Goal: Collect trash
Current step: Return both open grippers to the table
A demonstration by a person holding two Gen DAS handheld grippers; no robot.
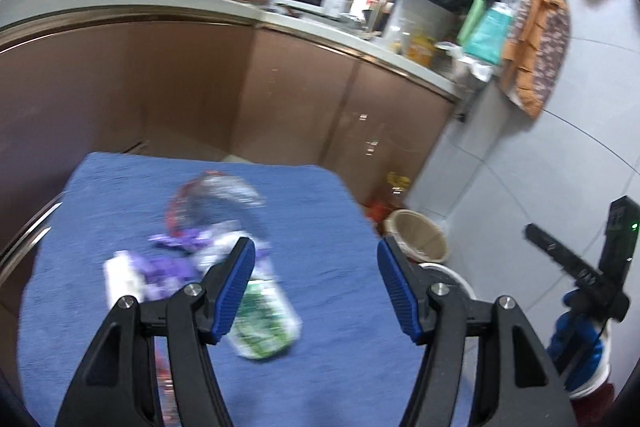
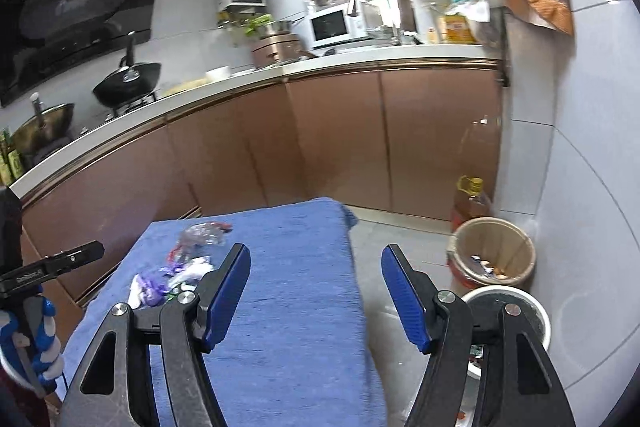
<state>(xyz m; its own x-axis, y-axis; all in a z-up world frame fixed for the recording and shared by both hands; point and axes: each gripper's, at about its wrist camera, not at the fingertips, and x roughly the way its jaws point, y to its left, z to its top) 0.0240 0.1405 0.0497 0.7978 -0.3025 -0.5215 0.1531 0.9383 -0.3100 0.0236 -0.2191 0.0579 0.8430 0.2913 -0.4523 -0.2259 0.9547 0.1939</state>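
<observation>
Trash lies on a blue towel (image 1: 328, 227) over a small table: a clear crumpled plastic wrapper with red trim (image 1: 212, 199), purple wrappers (image 1: 168, 263) and a green-and-white packet (image 1: 264, 323). My left gripper (image 1: 316, 291) is open and empty just above the towel, its left finger over the green packet. My right gripper (image 2: 316, 291) is open and empty above the towel's right part (image 2: 296, 267); the trash pile (image 2: 184, 263) lies to its left. A tan waste bin (image 2: 494, 253) stands on the floor at the right, also in the left wrist view (image 1: 416, 235).
A white bucket (image 2: 516, 307) stands on the floor in front of the bin. An oil bottle (image 2: 472, 201) stands by the wall. Brown kitchen cabinets (image 2: 340, 131) and the countertop run behind the table. The tiled wall (image 2: 580, 187) is at the right.
</observation>
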